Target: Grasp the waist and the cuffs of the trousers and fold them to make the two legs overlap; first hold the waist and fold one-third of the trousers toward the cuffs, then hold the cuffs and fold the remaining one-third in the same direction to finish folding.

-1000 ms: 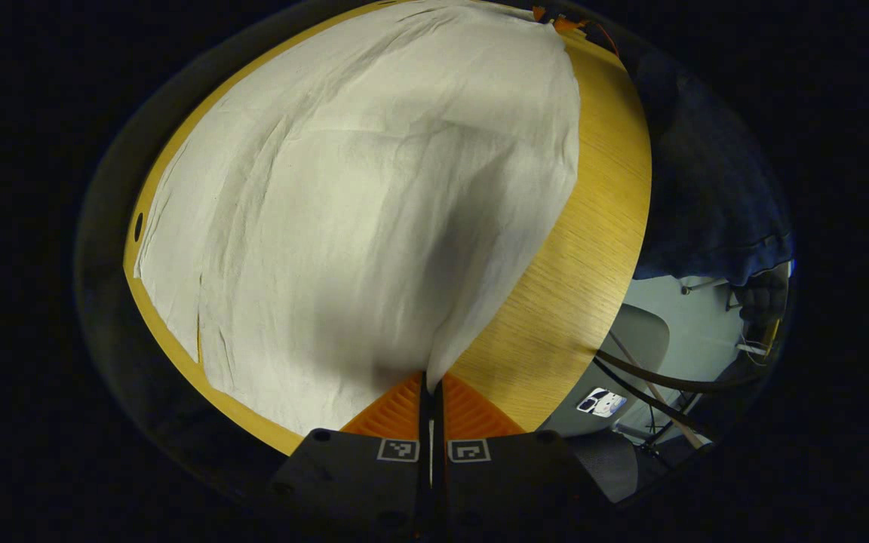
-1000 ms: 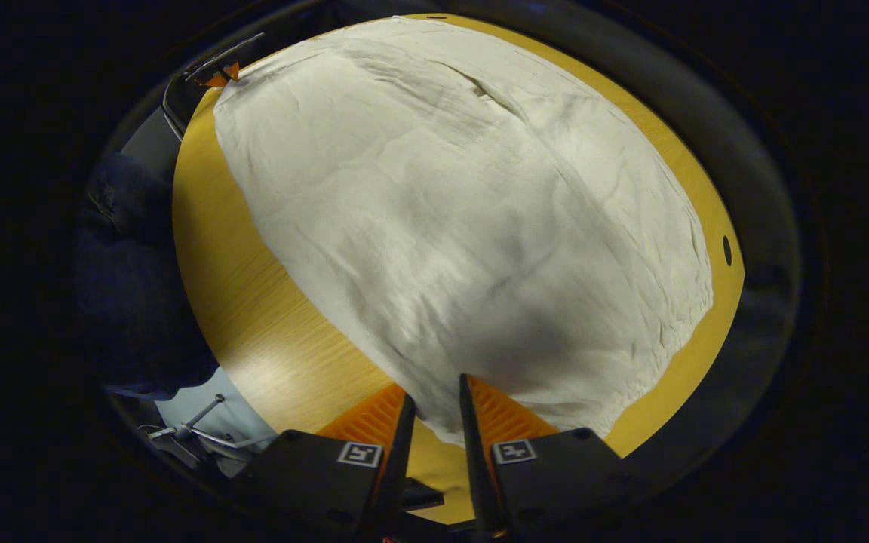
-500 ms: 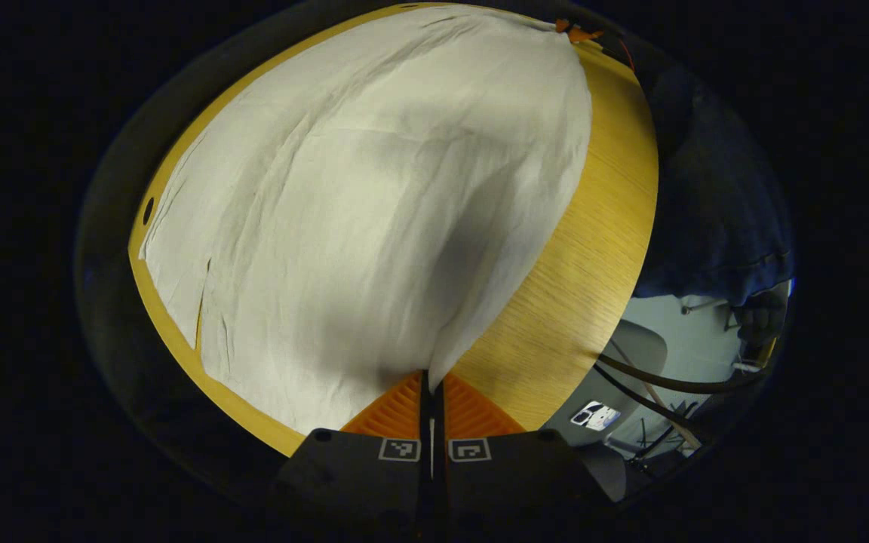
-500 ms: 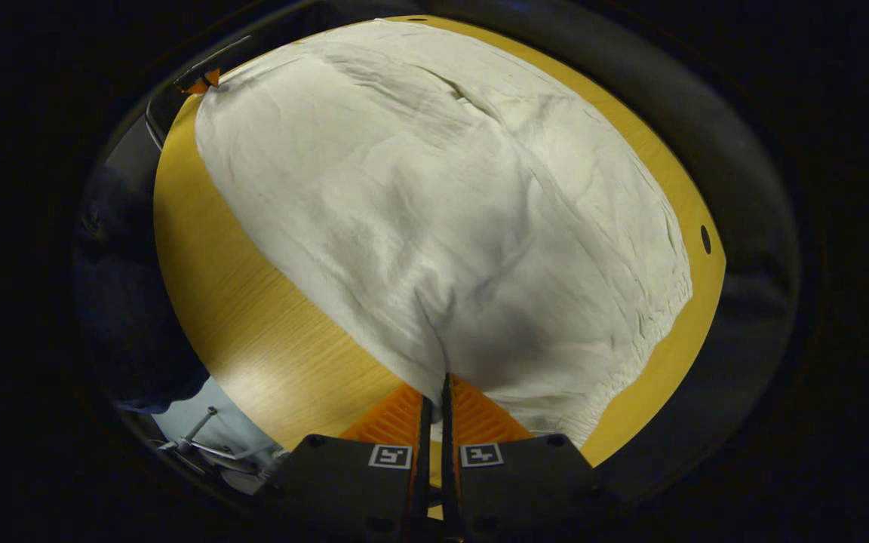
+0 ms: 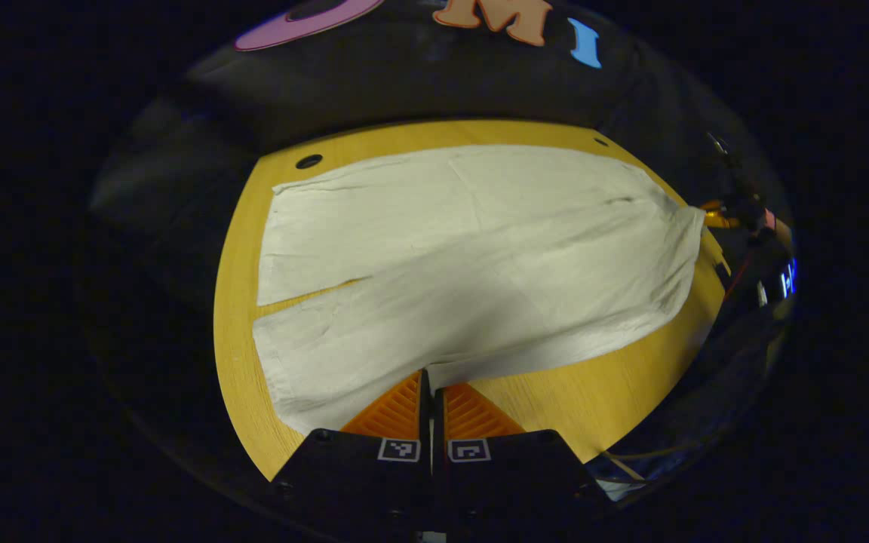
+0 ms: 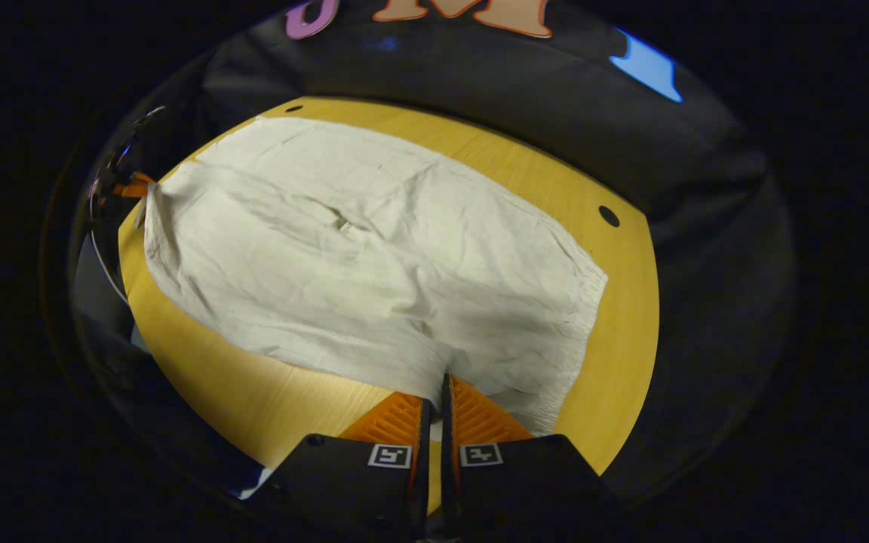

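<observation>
Pale cream trousers point(image 5: 465, 256) lie spread across a yellow wooden table point(image 5: 593, 392), the two legs side by side and the cuffs at the left in the left gripper view. My left gripper point(image 5: 431, 371) is shut on the near edge of the near leg. That gripper appears small at the far left in the right gripper view, where the trousers point(image 6: 359, 249) end in a gathered waist point(image 6: 589, 302) on the right. My right gripper point(image 6: 438, 377) is shut on the near edge close to the waist; it also shows far off point(image 5: 717, 217) at the cloth's right corner.
The table has small dark holes point(image 5: 308, 161) point(image 6: 609, 216) near its far corners. Bare wood point(image 6: 253, 392) runs along the near side in front of the cloth. The dark booth wall rises behind the table's far edge.
The right gripper went from open to shut on the trouser edge. Both grippers have since pulled back and tilted up, so the whole trousers and the far wall now show.
</observation>
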### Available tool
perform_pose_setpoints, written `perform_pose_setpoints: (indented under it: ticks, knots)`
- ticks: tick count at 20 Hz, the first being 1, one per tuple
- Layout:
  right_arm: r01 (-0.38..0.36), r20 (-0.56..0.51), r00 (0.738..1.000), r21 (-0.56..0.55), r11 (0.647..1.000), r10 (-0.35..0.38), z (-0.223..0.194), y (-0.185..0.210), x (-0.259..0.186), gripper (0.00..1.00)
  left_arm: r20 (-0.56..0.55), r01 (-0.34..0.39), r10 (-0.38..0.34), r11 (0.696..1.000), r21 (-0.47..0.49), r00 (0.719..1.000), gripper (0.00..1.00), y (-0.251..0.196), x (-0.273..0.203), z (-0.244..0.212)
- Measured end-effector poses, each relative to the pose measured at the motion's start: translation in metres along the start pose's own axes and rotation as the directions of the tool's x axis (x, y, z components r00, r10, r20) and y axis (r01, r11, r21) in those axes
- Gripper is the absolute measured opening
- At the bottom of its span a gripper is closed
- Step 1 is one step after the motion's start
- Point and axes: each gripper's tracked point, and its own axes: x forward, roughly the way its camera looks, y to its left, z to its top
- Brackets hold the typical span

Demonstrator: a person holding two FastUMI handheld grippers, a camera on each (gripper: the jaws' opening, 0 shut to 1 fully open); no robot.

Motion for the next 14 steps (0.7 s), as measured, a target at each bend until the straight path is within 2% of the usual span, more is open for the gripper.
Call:
perform_pose_setpoints:
  ticks: [3,5,7,11,12,14]
  knots:
    - [0.031,0.130,0.990,0.180,0.983,-0.056,0.043,-0.011,-0.009,0.08,0.181,-0.066,0.087,0.991,-0.119,0.980,0.00,0.018,0.001,0.071]
    - [0.045,0.244,0.963,0.268,0.962,-0.113,0.082,-0.024,-0.019,0.09,0.277,-0.088,0.140,0.978,-0.191,0.951,0.00,0.030,0.002,0.121]
    - [0.055,0.313,0.936,0.323,0.945,-0.162,0.114,-0.037,-0.018,0.09,0.366,-0.101,0.191,0.963,-0.250,0.911,0.00,0.044,0.003,0.176]
    - [0.062,0.378,0.900,0.380,0.923,-0.217,0.155,-0.052,-0.005,0.09,0.462,-0.112,0.262,0.938,-0.327,0.847,0.00,0.076,0.009,0.286]
    - [0.052,0.388,0.894,0.406,0.912,-0.223,0.165,-0.055,0.002,0.08,0.477,-0.120,0.278,0.934,-0.336,0.834,0.00,0.075,0.019,0.268]
    - [0.049,0.404,0.881,0.441,0.896,-0.247,0.181,-0.061,0.019,0.09,0.498,-0.130,0.300,0.929,-0.347,0.814,0.00,0.093,0.025,0.311]
